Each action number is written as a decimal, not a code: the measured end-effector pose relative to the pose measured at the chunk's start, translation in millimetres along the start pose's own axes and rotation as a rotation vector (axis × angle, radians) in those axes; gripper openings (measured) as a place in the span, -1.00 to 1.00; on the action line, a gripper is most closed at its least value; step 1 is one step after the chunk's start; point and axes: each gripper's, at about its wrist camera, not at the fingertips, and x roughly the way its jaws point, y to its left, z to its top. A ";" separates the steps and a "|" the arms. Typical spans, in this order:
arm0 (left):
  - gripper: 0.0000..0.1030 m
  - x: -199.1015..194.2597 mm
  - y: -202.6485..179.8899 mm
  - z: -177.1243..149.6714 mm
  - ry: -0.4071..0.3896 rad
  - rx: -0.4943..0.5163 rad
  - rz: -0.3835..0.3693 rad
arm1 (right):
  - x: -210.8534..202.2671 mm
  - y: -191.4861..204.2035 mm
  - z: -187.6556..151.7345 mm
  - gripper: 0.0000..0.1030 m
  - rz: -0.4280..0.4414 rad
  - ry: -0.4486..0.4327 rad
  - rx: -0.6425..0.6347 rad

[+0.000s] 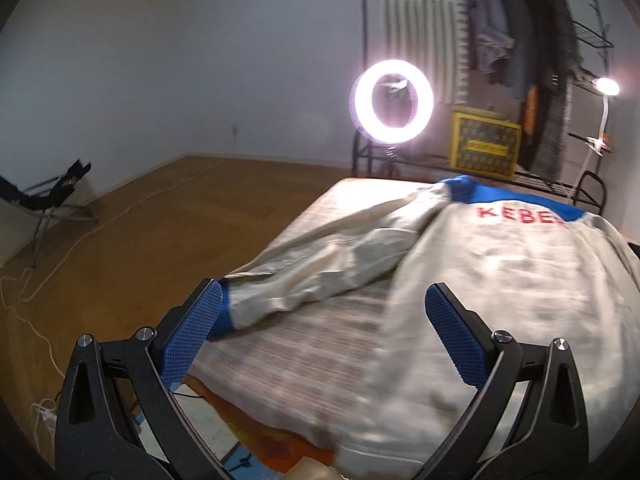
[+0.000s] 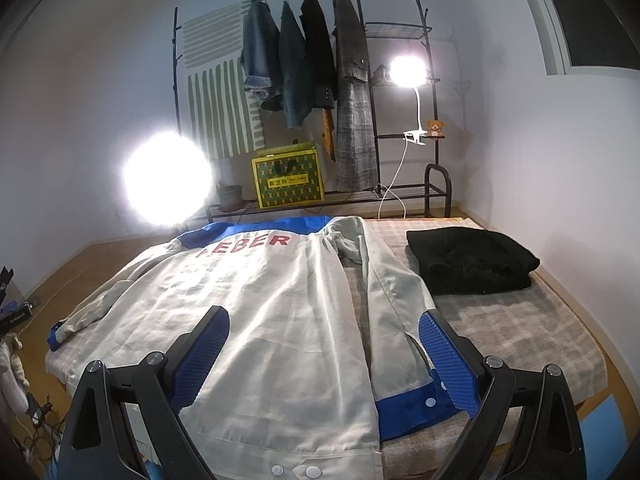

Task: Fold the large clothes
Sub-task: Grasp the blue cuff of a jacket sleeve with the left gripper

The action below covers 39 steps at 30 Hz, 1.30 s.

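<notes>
A large white jacket with blue shoulders, blue cuffs and red lettering lies back-up on a checked table cover. Its right sleeve is folded down along the body, blue cuff near the front edge. The left sleeve stretches out toward the table's left edge, ending in a blue cuff. My left gripper hovers open above the cover, its left pad beside that cuff. My right gripper is open over the jacket's lower back, right pad by the folded cuff.
A folded black garment lies at the table's far right. Behind the table stand a clothes rack with hanging coats, a yellow box, a ring light and a clip lamp. Cables trail over the wooden floor at left.
</notes>
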 end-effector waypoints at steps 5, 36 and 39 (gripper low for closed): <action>0.88 51.4 50.9 10.6 0.068 -0.073 0.052 | 9.7 3.9 2.2 0.89 0.010 0.011 -0.001; -0.38 253.6 208.7 -40.5 0.504 -0.780 -0.191 | 48.5 42.9 6.8 0.89 0.049 0.085 -0.099; -0.69 242.0 204.8 -24.1 0.436 -0.753 -0.181 | 49.4 45.5 5.8 0.89 0.057 0.086 -0.104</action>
